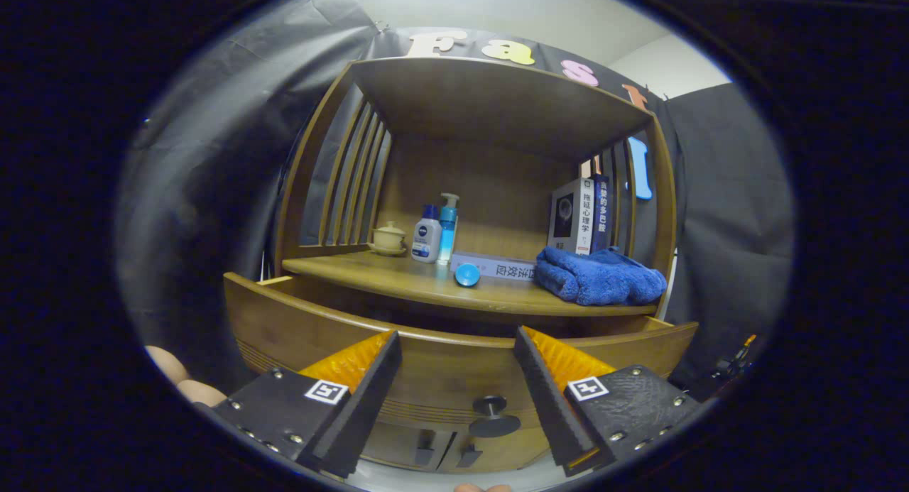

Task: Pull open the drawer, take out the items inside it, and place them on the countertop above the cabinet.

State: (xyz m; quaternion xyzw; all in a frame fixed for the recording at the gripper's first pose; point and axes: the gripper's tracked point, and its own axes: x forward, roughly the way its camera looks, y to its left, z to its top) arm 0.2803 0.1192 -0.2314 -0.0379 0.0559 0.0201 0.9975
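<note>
One Drawer Pulled Out, Contents Hidden

Two gripper [458, 378] fingers stand well apart, holding nothing. Between and below them sits the drawer knob [491, 415] on the drawer [440, 368] front, which juts out. The interior lies just beyond the fingertips, hidden by the front panel; a reach must go up and over. Beyond, the worktop [398, 277] carries a blue cap [466, 274], bottles [434, 231] and a towel [600, 275].

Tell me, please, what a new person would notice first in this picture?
The blue towel, bunched on the countertop beside the standing books, draws the eye first. Next come the two bottles standing near the countertop's middle, with a small lidded cup beside them. Nearer, the gripper holds its jaws open, with the drawer knob between them.
</note>
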